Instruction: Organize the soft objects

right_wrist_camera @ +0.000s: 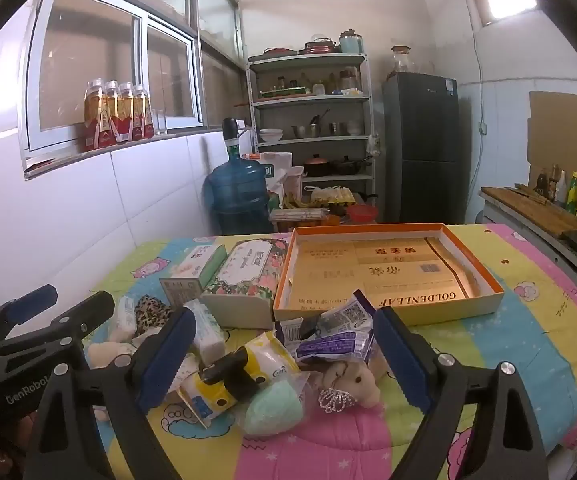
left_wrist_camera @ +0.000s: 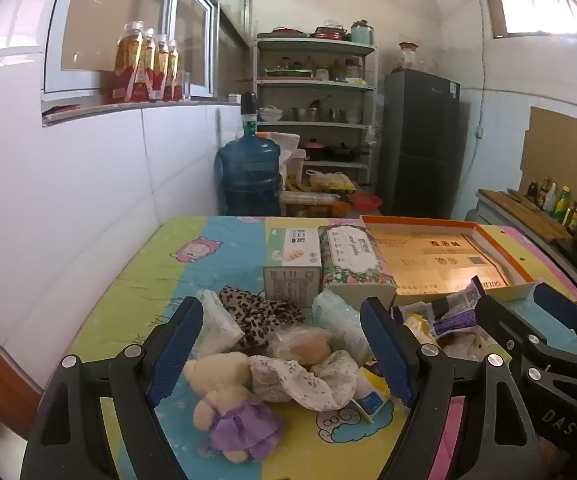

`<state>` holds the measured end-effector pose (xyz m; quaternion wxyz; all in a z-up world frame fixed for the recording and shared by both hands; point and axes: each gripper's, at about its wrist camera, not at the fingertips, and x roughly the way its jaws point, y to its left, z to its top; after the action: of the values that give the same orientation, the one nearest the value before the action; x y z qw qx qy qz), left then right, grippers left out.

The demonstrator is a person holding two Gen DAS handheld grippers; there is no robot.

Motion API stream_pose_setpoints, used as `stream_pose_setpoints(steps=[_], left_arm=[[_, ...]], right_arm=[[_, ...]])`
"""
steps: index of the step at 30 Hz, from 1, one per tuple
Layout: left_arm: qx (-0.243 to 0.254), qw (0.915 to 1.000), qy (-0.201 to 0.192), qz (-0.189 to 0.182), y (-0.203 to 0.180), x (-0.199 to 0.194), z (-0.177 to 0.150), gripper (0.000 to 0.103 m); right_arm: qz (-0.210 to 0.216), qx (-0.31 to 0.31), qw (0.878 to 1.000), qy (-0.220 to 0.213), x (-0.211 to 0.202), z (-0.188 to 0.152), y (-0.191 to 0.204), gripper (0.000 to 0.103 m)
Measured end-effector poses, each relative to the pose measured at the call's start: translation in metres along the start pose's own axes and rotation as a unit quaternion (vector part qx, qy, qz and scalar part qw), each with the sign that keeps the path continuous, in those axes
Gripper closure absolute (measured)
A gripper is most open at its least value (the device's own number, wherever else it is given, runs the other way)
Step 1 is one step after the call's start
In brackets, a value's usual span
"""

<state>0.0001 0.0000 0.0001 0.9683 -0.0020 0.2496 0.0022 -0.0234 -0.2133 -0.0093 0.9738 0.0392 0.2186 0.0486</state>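
1. Kitchen shelves, a dark fridge and a blue water jug fill the upper half of both views; you are working over a bright cartoon-print tablecloth (right_wrist_camera: 528,332) in the lower half.
2. Your left gripper (left_wrist_camera: 284,344) and right gripper (right_wrist_camera: 284,354) both stand fully spread and hold nothing.
3. The soft pile sits low centre, right between the fingers in each view: a cream teddy in a purple dress (left_wrist_camera: 228,396), a floral cloth (left_wrist_camera: 308,380), a leopard-print cloth (left_wrist_camera: 260,316), tissue packs, a mint-green sponge in wrap (right_wrist_camera: 274,404), a small plush with a silver crown (right_wrist_camera: 354,380) and purple sachets (right_wrist_camera: 336,336).
4. Everything overlaps, so closing on one piece will likely drag a neighbour along or snag the floral cloth.
5. Plastic wraps look slick; a shallow pinch may let them slide out.
6. The orange-rimmed box (right_wrist_camera: 484,280), right of centre, looks empty; I take it as the destination. Its low wall could catch a dangling cloth.
7. Your grippers are close together; watch for a clash.
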Motion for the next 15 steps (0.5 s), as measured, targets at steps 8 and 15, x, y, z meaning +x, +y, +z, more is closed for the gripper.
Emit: stream_pose_setpoints(steps=[8,15], left_arm=[[-0.001,1.0000,-0.001,-0.002,-0.0004,-0.0001,-0.0002,0.021],[-0.003,1.0000,-0.001,0.000,-0.0005,0.0002,-0.0005,0.021]], right_arm=[[0.000,0.000,1.000,0.003,0.0019,-0.0010,-0.0009,0.012],[0.000,0.000,1.000,0.004,0.0028,-0.0015,-0.0009,0.012]])
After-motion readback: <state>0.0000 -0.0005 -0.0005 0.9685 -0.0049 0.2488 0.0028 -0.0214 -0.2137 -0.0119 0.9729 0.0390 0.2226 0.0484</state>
